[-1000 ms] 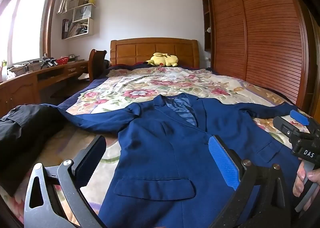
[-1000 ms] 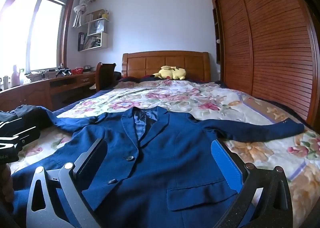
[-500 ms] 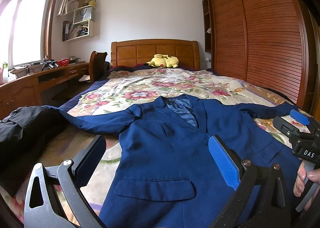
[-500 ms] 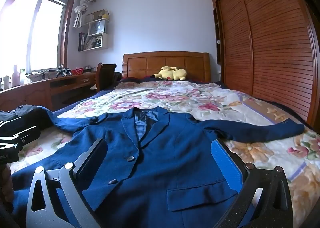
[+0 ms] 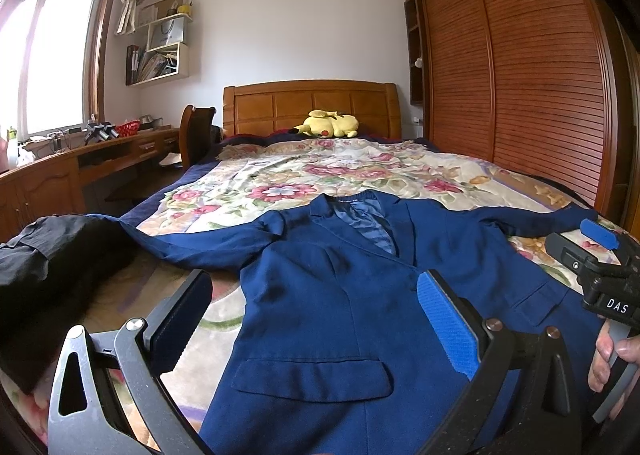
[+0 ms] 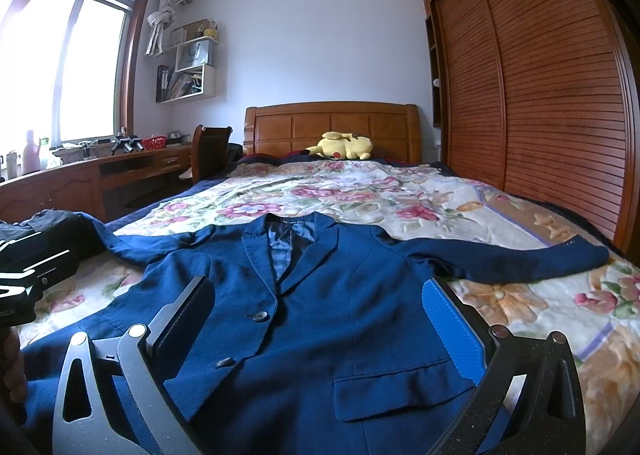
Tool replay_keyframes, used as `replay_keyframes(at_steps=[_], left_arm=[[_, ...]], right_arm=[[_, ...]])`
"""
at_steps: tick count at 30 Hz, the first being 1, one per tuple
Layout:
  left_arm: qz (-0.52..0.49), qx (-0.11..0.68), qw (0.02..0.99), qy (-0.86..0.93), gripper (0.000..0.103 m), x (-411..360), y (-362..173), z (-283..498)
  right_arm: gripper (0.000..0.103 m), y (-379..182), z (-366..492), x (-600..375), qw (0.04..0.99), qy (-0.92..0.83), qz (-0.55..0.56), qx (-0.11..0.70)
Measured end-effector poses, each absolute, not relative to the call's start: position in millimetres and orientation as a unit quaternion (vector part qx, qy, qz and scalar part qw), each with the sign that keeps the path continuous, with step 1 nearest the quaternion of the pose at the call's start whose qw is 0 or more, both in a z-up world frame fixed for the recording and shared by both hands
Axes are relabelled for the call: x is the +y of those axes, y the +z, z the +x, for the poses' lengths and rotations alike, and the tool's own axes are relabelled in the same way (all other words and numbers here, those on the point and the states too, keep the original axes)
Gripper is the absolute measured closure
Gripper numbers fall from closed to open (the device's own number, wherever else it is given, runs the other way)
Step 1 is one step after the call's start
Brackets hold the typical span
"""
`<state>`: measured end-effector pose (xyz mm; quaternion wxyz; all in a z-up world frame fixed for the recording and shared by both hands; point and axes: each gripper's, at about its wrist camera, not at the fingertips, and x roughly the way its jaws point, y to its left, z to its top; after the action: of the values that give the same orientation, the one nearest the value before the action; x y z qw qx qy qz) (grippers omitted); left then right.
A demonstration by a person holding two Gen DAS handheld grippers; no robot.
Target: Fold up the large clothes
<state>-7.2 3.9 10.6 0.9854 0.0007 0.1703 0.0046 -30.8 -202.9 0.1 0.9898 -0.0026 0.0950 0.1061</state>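
A dark blue suit jacket (image 5: 340, 295) (image 6: 320, 315) lies flat and face up on the floral bedspread (image 5: 320, 175), collar toward the headboard, both sleeves spread out sideways. My left gripper (image 5: 316, 303) hovers open above the jacket's left front, over the flap pocket (image 5: 312, 377). Open too, my right gripper (image 6: 320, 311) sits above the jacket's lower right front, with the buttons (image 6: 260, 315) between its fingers. Neither holds cloth. At the right edge of the left wrist view, a hand holds the right gripper's body (image 5: 600, 275).
A black garment (image 5: 48, 275) lies on the bed's left corner. A yellow plush toy (image 5: 326, 124) rests by the wooden headboard (image 5: 312, 103). A desk (image 5: 80, 167) and chair (image 5: 196, 135) stand to the left, slatted wardrobe doors (image 5: 520, 75) to the right.
Both grippers have risen slightly and tilted upward, so the jacket sits a little lower in each view. The jacket itself has not moved.
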Motion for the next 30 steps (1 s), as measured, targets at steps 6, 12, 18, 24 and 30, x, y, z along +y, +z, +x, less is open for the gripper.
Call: replay_keyframes(at_steps=[6, 12, 18, 24, 30], left_arm=[[0.002, 0.169, 0.986, 0.005, 0.000, 2.3, 9.7, -7.5], [0.003, 0.169, 0.986, 0.006, 0.000, 1.8, 9.4, -7.8], [0.003, 0.168, 0.986, 0.007, 0.000, 4.8, 14.5, -9.4], [0.003, 0.168, 0.986, 0.007, 0.000, 5.2, 15.6, -9.8], [0.004, 0.167, 0.986, 0.007, 0.000, 4.8, 14.8, -9.7]], right_arm=[[0.000, -0.2, -30.9, -203.0, 0.990, 0.107, -0.002, 0.095], [0.000, -0.3, -30.9, -202.9, 0.990, 0.106, -0.002, 0.095], [0.000, -0.4, -30.9, -202.9, 0.990, 0.106, -0.002, 0.095], [0.000, -0.4, -30.9, -203.0, 0.990, 0.106, -0.002, 0.095], [0.000, -0.6, -30.9, -202.9, 0.990, 0.105, -0.002, 0.095]])
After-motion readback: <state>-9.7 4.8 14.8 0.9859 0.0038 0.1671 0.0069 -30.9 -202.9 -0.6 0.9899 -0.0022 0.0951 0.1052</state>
